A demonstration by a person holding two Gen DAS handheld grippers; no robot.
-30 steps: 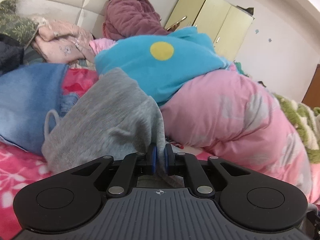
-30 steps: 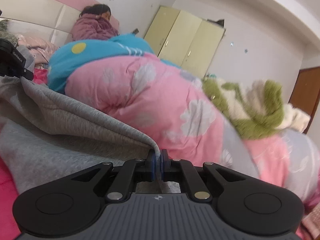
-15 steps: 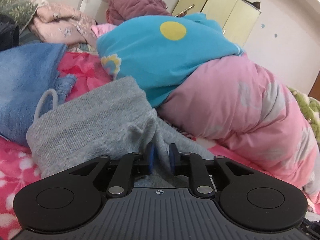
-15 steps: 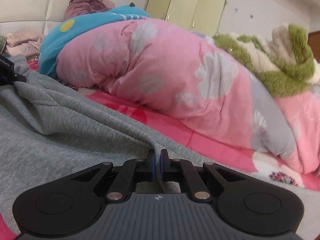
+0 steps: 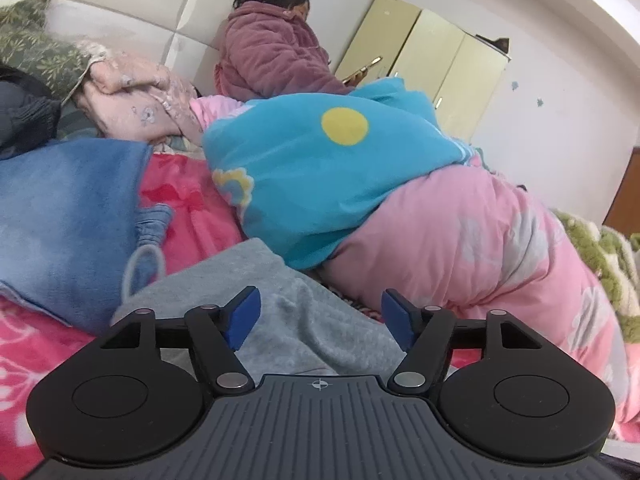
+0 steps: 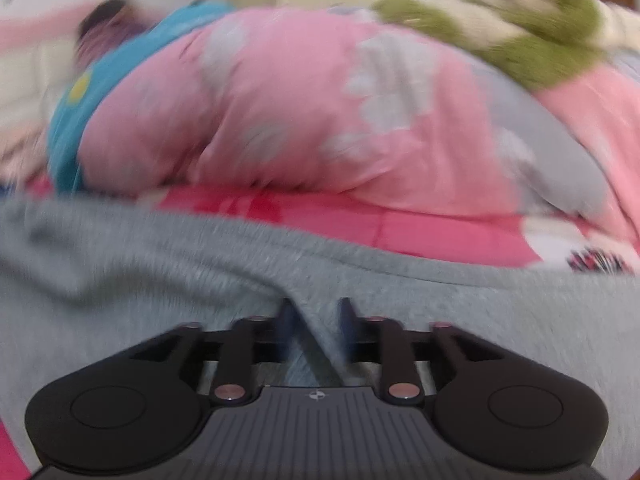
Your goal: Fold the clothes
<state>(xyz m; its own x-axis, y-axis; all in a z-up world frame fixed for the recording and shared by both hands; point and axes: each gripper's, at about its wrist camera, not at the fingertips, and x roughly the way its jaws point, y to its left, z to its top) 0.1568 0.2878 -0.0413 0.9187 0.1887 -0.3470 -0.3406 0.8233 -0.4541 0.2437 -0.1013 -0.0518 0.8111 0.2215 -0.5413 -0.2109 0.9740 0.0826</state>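
On the bed (image 5: 24, 364), toward its left side, we see a blue denim piece (image 5: 68, 216) lying beside a heap of pale pink clothes (image 5: 132, 100), likely a pile kept out of the way. Just right of the denim, the grey garment (image 5: 280, 300) spreads across the pink flowered sheet, and our left hand-held gripper (image 5: 319, 320) hangs over it with its blue-padded fingers spread wide and holding nothing. Our right hand-held gripper (image 6: 315, 320) sits low over the same grey garment (image 6: 120, 264); its fingers stand a little apart, with a ridge of cloth running up between them, though the blur keeps us from telling whether they touch it. We judge the garment lies flat enough to suit either a fold just laid down or cloth smoothed ready for one. Further right, a blue blanket (image 5: 340, 168) and pink quilt (image 5: 480, 248) are bunched up, leaving the near edge free for folding.
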